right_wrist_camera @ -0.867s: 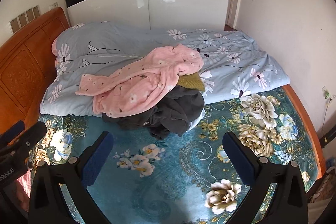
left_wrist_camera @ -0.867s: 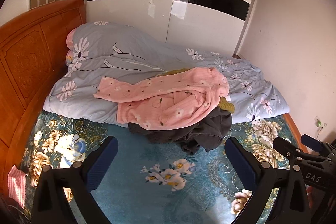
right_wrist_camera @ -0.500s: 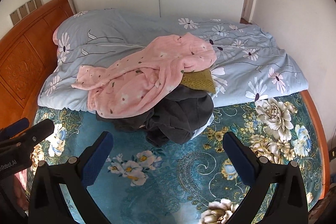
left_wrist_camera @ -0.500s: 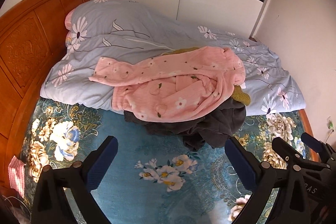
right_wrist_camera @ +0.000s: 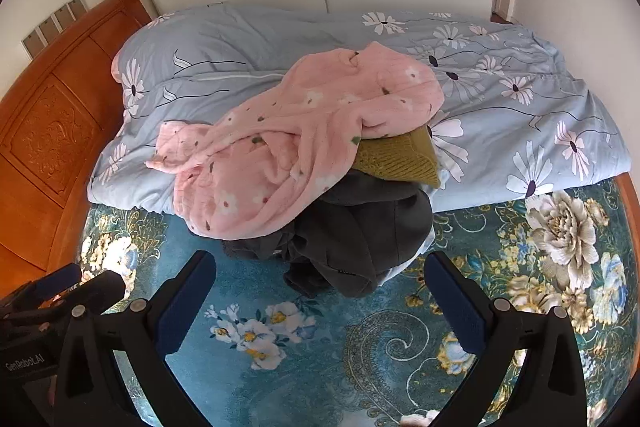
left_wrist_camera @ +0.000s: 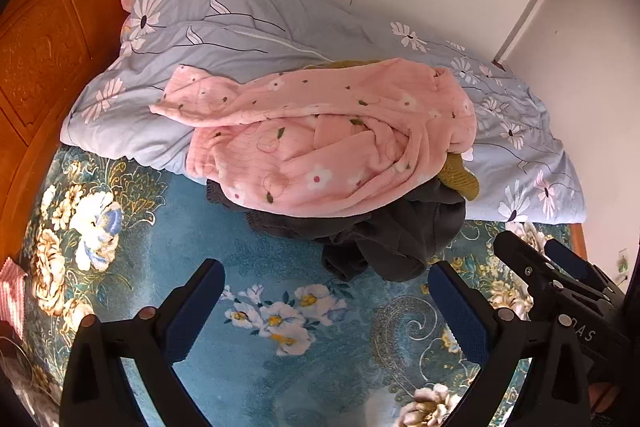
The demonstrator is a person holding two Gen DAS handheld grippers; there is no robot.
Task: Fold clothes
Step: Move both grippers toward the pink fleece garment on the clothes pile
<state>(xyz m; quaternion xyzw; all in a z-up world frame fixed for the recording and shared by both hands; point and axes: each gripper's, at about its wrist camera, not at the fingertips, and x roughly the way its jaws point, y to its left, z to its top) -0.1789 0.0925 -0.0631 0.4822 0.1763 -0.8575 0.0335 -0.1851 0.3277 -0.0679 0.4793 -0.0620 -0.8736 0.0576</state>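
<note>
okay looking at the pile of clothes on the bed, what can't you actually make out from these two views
- Olive-green knitted garment: both views show one corner; the pink floral fleece garment covers the rest.
- Dark grey garment: its shape is unreadable, bunched under the pink one.
- Pink checked cloth: left wrist view, cut off by the picture edge.
- Whether more clothes lie underneath: hidden by the pile.
- Left claw and right claw: open, empty.

In the right wrist view, white lettering "GenRobot.AI" runs along the black body of the left gripper (right_wrist_camera: 60, 291) at about eight o'clock; in the left wrist view, the letters "DAS" show on the black body of the right gripper (left_wrist_camera: 560, 267) near four o'clock, the rest cut off
</note>
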